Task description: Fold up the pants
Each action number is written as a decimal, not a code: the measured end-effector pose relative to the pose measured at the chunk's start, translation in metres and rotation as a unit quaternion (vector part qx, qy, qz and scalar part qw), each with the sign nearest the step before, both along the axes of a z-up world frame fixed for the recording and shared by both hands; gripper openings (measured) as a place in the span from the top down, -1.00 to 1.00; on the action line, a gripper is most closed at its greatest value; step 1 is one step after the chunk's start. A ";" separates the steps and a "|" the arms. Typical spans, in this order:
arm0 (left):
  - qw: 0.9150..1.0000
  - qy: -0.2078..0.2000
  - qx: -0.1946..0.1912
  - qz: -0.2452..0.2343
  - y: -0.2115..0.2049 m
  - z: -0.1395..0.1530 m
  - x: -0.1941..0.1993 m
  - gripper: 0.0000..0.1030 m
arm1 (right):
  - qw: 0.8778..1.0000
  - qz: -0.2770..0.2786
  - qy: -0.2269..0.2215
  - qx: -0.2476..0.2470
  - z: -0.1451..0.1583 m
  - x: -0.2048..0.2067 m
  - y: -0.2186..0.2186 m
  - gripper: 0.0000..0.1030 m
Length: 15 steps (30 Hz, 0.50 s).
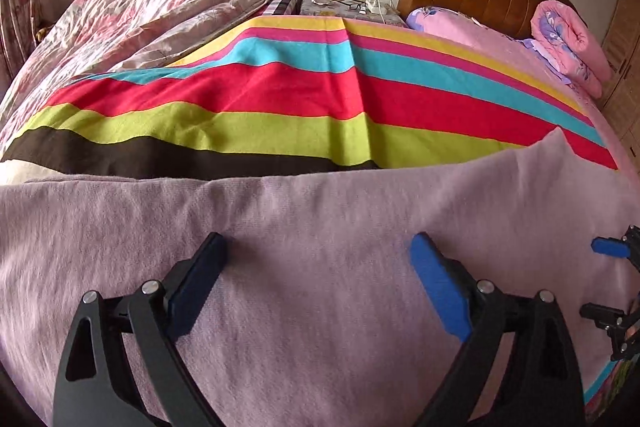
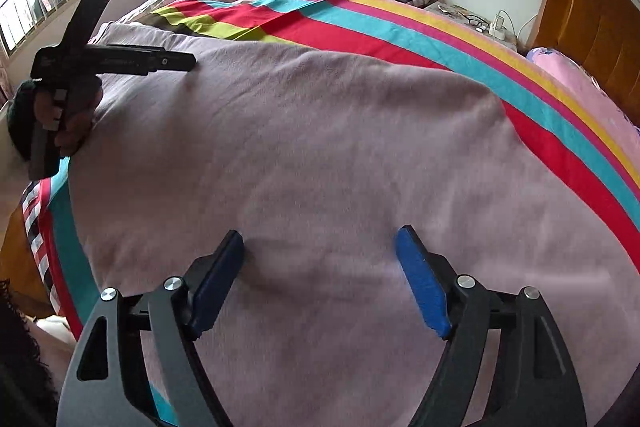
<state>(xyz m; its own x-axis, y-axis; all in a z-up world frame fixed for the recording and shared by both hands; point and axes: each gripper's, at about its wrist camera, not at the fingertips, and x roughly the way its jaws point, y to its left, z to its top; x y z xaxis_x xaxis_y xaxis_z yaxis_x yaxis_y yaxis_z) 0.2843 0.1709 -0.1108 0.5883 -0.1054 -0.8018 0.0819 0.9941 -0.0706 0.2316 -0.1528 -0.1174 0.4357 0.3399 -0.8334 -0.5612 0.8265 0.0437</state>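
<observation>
Lilac pants (image 1: 320,227) beneath both wide, empty claws (image 1: 318,247).

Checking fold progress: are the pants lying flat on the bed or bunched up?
Flat. The mauve pants lie smooth across the striped blanket, no bunching; how many layers cannot be told.

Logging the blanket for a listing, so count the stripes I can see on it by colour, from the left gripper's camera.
Striped blanket, stripe counts:
Yellow: 1
Pink: 1
Blue: 1
Red: 1
Green: 1
Dark brown: 1
Total: 6
</observation>
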 end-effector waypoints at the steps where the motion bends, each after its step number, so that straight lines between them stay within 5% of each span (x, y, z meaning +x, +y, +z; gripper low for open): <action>1: 1.000 -0.001 0.009 0.000 -0.001 0.000 0.000 -0.83 | 1.000 0.006 0.003 -0.005 0.001 -0.005 -0.002 -0.49; 4: 1.000 -0.002 0.020 0.006 -0.001 -0.001 -0.001 -0.83 | 1.000 -0.003 0.013 -0.022 0.007 -0.018 -0.009 -0.49; 8: 0.998 -0.028 0.039 0.039 0.001 0.016 -0.022 -0.83 | 1.000 -0.013 -0.011 0.015 0.014 -0.040 -0.013 -0.53; 10: 0.998 -0.044 0.041 0.033 -0.005 0.024 -0.042 -0.83 | 1.000 -0.005 0.001 -0.017 0.002 -0.046 -0.009 -0.63; 15: 0.996 -0.024 0.086 0.016 -0.019 0.005 -0.070 -0.86 | 1.000 0.014 0.005 -0.003 0.000 -0.062 -0.029 -0.67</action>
